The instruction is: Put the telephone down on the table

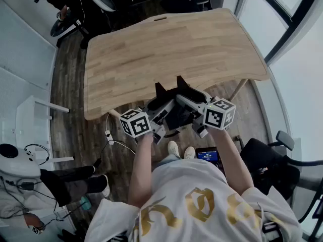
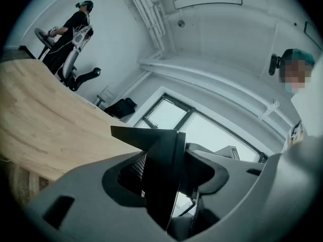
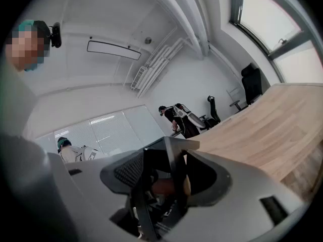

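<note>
A grey telephone [image 1: 177, 116] with a dark middle hangs in the air just short of the near edge of the wooden table [image 1: 151, 49], over the floor. My left gripper [image 1: 160, 97] grips its left side and my right gripper [image 1: 184, 87] its right side, and their black jaw tips reach past it toward the table. In the left gripper view a black jaw of the left gripper [image 2: 161, 155] lies across a meshed recess of the grey telephone [image 2: 237, 185]. The right gripper view shows the right gripper [image 3: 166, 160] clamped on the telephone [image 3: 227, 185] in the same way. The lower jaws are hidden.
The table top [image 1: 202, 39] is bare wood. A person stands at the far left corner by office chairs [image 1: 75, 4]. Another person sits at the lower left [image 1: 20, 185] beside a white shelf [image 1: 30, 120]. A black chair [image 1: 272, 160] stands to my right, and cables lie on the floor [image 1: 108, 135].
</note>
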Motion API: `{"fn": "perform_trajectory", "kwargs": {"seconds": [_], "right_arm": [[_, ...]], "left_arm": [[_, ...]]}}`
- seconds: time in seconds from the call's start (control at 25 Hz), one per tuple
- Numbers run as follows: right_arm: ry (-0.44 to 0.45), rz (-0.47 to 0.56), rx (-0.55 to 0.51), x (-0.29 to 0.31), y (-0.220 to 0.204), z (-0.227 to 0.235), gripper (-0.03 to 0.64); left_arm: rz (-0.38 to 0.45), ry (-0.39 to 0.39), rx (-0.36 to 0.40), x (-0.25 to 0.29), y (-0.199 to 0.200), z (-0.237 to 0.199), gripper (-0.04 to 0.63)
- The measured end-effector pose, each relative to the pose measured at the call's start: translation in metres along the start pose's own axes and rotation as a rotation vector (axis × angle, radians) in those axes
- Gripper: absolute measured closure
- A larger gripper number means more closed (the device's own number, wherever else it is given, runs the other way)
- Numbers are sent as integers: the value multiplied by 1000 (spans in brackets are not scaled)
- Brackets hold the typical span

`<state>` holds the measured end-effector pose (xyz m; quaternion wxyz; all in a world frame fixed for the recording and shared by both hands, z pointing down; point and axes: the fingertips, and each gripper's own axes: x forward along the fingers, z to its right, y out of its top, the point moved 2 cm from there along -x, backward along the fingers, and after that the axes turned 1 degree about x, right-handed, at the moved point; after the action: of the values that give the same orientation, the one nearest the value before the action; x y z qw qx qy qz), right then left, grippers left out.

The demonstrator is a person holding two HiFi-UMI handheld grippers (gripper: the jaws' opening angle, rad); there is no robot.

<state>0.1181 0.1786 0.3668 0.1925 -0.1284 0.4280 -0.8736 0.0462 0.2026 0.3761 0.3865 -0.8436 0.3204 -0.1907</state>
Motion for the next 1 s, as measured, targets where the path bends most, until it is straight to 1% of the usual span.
{"fn": "perform_trajectory", "kwargs": {"seconds": [0.4,0.64,1.0], "right_arm": [[16,5,2,-2,3,-7,380],[16,29,0,-6,4,-13,380],[32,11,-15,-15,-2,-23,380]], "left_arm": [[-6,12,28,-4,4,7,377],[2,8,47,-7,5,14,376],[5,4,54,-14,-2,24,373]]}}
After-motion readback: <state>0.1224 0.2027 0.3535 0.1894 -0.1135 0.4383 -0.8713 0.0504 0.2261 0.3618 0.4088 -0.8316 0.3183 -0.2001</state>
